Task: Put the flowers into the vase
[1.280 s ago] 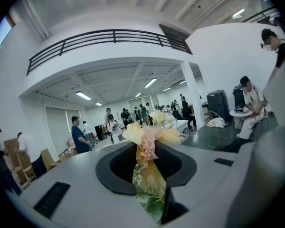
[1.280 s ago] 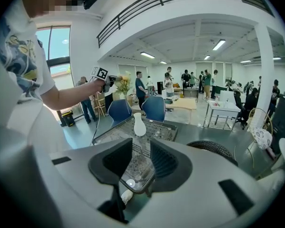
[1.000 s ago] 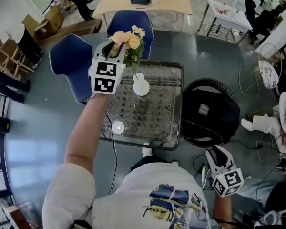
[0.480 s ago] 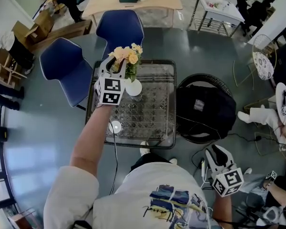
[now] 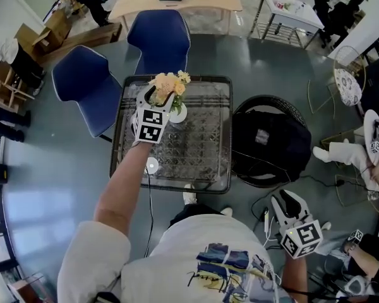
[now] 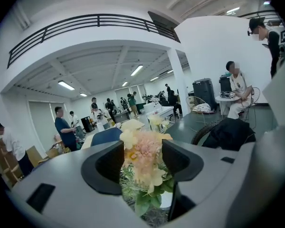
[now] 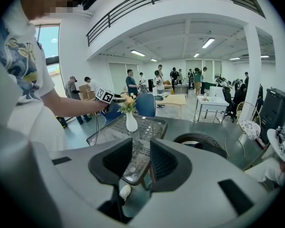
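**Operator:** Currently, where are the flowers (image 5: 168,83)?

**Technician:** Upper centre of the head view. The stems sit in the white vase (image 5: 179,113). The peach and yellow heads and the green leaves rise above its neck. The vase stands upright on the glass-topped table (image 5: 199,160), toward the table's upper edge in the frame.

**Operator:** Status of the left tool (image 5: 158,98)?

**Technician:** It is held out over the table on an outstretched arm. Its tip is at the flowers, just left of the vase in the head view. In the left gripper view the jaws stand well apart, having just been opening. The flower heads fill the gap between them, but the pads do not clamp the bunch.

**Operator:** Status of the right tool (image 5: 285,201)?

**Technician:** Lower right of the head view, beside the person's body and well apart from the table. In the right gripper view its jaws leave only a narrow gap. Nothing is held between them, and the near corner of the table shows through the gap.

**Operator:** Surroundings?

**Technician:** Two blue chairs (image 5: 82,87) stand at the upper left of the table. A black bag (image 5: 271,145) lies on a round chair (image 5: 284,113) at the table's right. A small white disc (image 5: 153,165) rests on the table near its lower left edge.
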The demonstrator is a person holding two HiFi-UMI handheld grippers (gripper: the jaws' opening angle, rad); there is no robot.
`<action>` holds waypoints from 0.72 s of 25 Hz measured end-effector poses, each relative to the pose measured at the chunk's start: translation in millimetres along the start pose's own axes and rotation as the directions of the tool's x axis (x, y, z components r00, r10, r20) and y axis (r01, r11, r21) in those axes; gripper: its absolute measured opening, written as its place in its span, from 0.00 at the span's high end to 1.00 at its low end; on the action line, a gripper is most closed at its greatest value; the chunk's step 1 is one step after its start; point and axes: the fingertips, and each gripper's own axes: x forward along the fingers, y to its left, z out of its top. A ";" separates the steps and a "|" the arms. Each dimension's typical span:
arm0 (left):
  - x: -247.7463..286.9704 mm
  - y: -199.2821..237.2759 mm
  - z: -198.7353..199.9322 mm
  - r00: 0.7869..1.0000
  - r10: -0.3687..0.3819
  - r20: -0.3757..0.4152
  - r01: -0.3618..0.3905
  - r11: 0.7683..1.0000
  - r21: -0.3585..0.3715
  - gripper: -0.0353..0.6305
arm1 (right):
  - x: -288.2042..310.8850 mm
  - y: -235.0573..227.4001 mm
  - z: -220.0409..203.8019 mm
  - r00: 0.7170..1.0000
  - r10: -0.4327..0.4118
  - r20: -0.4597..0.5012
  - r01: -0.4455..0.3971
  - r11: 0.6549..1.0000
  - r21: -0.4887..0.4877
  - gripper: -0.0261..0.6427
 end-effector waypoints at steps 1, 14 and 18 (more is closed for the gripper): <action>-2.5 -0.3 1.8 1.000 -0.002 0.004 0.002 1.000 -0.006 0.58 | 1.0 0.3 0.7 1.000 0.008 0.001 -0.008 1.000 -0.004 0.79; -136.7 -41.1 38.2 0.991 0.030 0.131 0.002 0.972 -0.237 0.55 | 14.2 19.2 7.9 0.975 0.220 0.025 -0.215 0.967 -0.137 0.79; -197.3 -91.3 22.2 0.993 -0.013 0.116 0.058 0.916 -0.398 0.55 | 11.2 32.6 7.8 0.947 0.321 0.016 -0.311 0.928 -0.205 0.79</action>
